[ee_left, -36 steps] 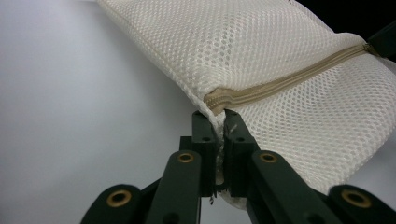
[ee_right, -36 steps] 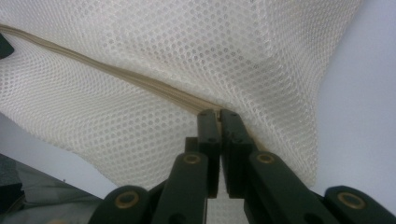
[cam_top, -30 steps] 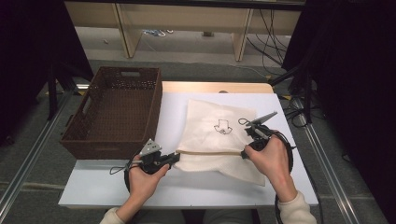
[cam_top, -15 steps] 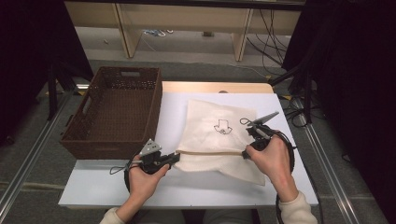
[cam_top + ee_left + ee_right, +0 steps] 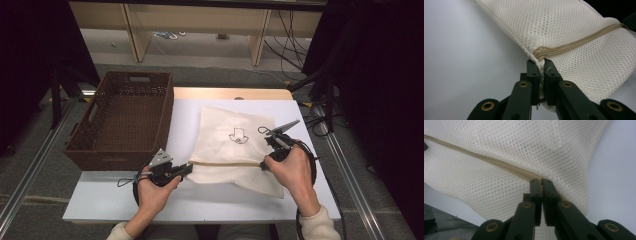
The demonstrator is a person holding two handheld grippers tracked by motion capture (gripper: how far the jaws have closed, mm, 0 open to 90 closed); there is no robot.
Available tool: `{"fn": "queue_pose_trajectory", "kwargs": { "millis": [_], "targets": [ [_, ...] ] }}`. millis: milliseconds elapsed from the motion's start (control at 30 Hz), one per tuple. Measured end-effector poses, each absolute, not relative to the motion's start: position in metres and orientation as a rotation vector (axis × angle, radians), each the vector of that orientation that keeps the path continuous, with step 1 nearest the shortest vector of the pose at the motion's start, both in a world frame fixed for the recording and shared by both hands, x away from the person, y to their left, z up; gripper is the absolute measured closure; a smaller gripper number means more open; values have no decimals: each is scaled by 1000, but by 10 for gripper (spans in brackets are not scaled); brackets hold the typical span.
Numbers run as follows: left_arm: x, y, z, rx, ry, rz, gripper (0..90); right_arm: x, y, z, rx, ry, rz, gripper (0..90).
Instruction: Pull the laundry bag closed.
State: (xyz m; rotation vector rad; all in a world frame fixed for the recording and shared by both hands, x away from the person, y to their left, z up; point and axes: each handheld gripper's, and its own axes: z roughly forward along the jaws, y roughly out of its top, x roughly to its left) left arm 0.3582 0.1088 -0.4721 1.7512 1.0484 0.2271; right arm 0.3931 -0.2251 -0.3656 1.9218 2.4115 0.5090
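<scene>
While pinched at both zipper ends, bag: mesh bag flat on table.
Left gripper: clenched on bag.
Right gripper: clenched on bag.

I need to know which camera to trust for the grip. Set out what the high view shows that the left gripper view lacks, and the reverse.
High view alone: the wicker basket, the right tongs at the bag's far end, and the printed mark on the mesh bag.

Left gripper view alone: the left tongs pinching mesh just below the zipper end.

Both: the bag, its zipper and the white table.
</scene>
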Motion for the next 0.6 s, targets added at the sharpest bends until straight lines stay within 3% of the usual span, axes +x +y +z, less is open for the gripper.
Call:
{"fn": "queue_pose_trajectory", "kwargs": {
  "millis": [600],
  "targets": [
    [359, 108, -473, 1744, 1055, 214, 851, 393, -231, -366, 1933, 2407, 513, 884]
  ]
}}
